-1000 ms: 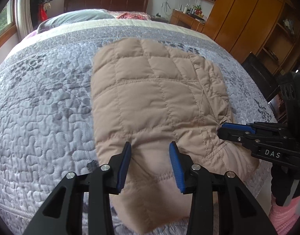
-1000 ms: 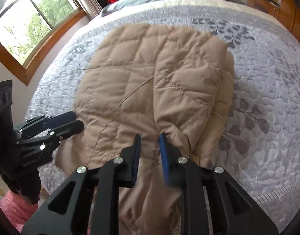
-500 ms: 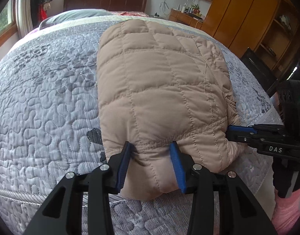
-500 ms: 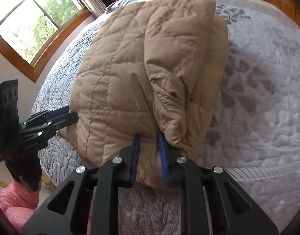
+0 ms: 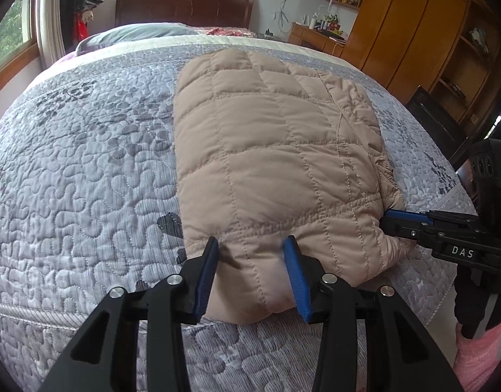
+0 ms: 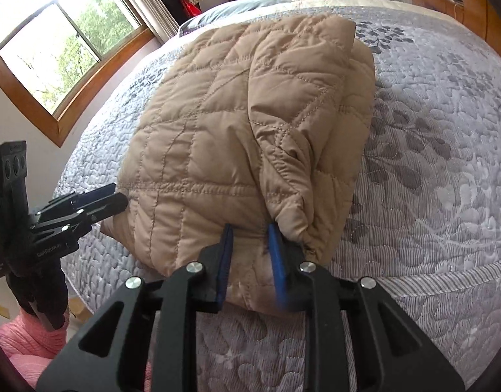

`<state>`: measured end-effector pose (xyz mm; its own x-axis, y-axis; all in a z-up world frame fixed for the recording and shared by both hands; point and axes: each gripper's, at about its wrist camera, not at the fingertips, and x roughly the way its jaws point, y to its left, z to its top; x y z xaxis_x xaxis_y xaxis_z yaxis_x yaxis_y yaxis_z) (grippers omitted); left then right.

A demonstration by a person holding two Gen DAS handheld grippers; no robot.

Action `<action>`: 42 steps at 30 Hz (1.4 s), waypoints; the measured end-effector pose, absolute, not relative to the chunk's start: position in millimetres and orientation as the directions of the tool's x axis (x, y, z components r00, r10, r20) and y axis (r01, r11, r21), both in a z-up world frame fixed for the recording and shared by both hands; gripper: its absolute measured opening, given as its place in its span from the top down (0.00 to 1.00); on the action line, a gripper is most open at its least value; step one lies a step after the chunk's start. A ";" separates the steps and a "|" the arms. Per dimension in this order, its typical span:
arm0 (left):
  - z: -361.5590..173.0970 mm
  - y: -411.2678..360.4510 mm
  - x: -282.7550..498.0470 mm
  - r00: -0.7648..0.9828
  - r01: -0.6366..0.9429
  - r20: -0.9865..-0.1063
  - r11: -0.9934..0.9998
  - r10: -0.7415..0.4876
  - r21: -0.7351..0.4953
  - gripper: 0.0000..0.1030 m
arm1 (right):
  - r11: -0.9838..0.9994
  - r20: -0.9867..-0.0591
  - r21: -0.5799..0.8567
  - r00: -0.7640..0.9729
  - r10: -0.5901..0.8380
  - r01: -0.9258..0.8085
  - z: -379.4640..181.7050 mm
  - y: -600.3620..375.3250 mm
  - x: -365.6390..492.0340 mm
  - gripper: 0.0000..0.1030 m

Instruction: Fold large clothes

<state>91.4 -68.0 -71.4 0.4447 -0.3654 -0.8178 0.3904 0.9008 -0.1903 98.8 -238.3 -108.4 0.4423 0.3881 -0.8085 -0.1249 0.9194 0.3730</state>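
Observation:
A tan quilted jacket lies folded into a thick bundle on the grey patterned bedspread, near the bed's front edge. My left gripper is closed on the bundle's near hem, and puffy fabric fills the gap between its blue pads. In the right wrist view the jacket shows a sleeve folded over its right side. My right gripper sits at the near right corner with fabric between its pads, and its jaws are opening. Each gripper also appears in the other's view: the right gripper and the left gripper.
The bedspread stretches wide on both sides of the jacket. Pillows and a dark headboard are at the far end. Wooden wardrobes stand to the right and a window to the left. Pink clothing shows below.
Both grippers have come down with the jacket's near edge, which hung lifted before. The bundle now rests on the bed. The right jaws stand slightly wider than half a second ago.

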 end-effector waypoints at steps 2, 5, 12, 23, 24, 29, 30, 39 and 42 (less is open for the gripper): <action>-68.2 -63.5 90.6 0.447 0.385 -0.816 0.902 -0.367 -0.195 0.58 | 0.915 -0.800 0.382 0.448 0.398 -0.131 -104.3 -239.5 98.5 0.68; -62.9 -60.3 87.1 0.466 0.378 -0.816 0.911 -0.343 -0.167 0.58 | 0.915 -0.795 0.377 0.458 0.398 -0.143 -96.1 -236.5 96.0 0.63; -53.6 -51.1 83.6 0.489 0.367 -0.808 0.918 -0.328 -0.150 0.51 | 0.925 -0.788 0.338 0.485 0.379 -0.175 -75.4 -236.4 89.7 0.53; -42.4 -35.2 74.4 0.517 0.346 -0.791 0.925 -0.327 -0.156 0.35 | 0.945 -0.763 0.295 0.561 0.322 -0.142 -53.4 -261.3 78.8 0.33; -41.3 -33.3 73.8 0.520 0.343 -0.789 0.926 -0.327 -0.158 0.33 | 0.945 -0.761 0.299 0.564 0.321 -0.135 -52.7 -264.8 78.1 0.32; -36.9 -26.1 70.3 0.530 0.339 -0.781 0.927 -0.330 -0.161 0.29 | 0.941 -0.753 0.319 0.573 0.323 -0.111 -51.2 -278.1 73.6 0.30; -36.1 -25.2 69.9 0.531 0.339 -0.780 0.927 -0.331 -0.163 0.28 | 0.939 -0.751 0.325 0.574 0.327 -0.109 -51.1 -280.4 73.1 0.28; -33.4 -22.7 75.3 0.534 0.340 -0.774 0.924 -0.341 -0.173 0.23 | 0.909 -0.724 0.404 0.572 0.386 -0.101 -52.5 -296.9 79.2 0.12; -33.6 -26.3 81.5 0.530 0.353 -0.774 0.920 -0.347 -0.170 0.22 | 0.877 -0.708 0.468 0.548 0.446 -0.110 -59.4 -304.7 88.9 0.11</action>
<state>81.5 -26.3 -33.6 0.5304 -0.3468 -0.7736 0.3531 0.9199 -0.1703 88.9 -304.7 -59.4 0.5481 0.4460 -0.7076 -0.1100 0.8771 0.4676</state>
